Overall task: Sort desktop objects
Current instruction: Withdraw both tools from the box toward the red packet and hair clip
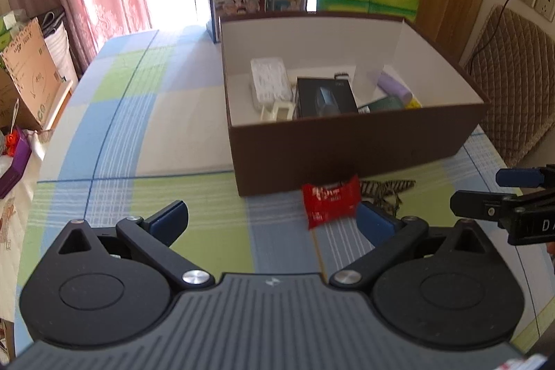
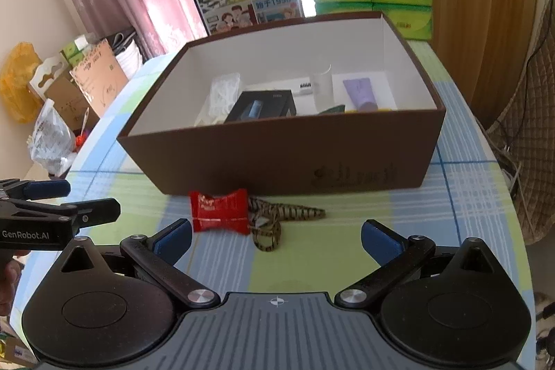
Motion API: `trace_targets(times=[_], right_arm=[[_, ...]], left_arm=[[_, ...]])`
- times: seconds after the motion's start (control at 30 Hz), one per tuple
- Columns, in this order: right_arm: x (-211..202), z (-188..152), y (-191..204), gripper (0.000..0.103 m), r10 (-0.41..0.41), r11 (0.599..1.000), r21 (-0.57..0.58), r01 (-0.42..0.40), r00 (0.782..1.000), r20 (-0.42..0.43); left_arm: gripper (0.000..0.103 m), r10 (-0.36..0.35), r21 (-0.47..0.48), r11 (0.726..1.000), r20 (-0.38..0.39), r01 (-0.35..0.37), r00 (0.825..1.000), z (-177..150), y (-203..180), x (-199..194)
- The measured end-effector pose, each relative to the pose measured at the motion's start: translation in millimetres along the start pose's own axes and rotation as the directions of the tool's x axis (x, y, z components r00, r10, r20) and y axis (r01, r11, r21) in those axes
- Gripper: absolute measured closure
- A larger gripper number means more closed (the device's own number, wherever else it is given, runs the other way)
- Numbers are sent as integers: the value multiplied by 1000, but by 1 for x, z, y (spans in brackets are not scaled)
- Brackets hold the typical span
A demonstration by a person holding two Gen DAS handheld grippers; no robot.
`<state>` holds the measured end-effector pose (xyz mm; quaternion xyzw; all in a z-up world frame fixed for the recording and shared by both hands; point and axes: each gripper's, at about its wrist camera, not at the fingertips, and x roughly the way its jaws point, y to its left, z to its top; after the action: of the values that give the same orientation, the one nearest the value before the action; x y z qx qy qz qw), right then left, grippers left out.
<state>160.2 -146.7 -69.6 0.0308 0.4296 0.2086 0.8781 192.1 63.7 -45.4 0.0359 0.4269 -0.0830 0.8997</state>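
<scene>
With both my left gripper [image 1: 274,217] and right gripper [image 2: 276,236] spread wide and empty, I should straddle the red snack packet [image 2: 221,211] at lower centre squarely, before the brown box [image 2: 277,155].

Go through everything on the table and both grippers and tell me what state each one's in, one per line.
Left gripper: open, empty, above the tablecloth.
Right gripper: open, empty.
Brown box: lid off, partly filled.
Red packet: sealed, lying flat outside the box, in front of it.
Striped hair tie: lying loose beside the red packet, touching it.
Black box: inside the brown box, closed.
Purple tube: inside the brown box, lying down.
</scene>
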Motion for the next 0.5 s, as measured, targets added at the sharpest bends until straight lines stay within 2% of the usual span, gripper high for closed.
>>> trace_targets(times=[0.5], right_arm=[[26,-15,-2,2,-42,999,17,42,998,-48]], left_arm=[[1,-5,2,1000,-80,6,997,-6,-6,31]])
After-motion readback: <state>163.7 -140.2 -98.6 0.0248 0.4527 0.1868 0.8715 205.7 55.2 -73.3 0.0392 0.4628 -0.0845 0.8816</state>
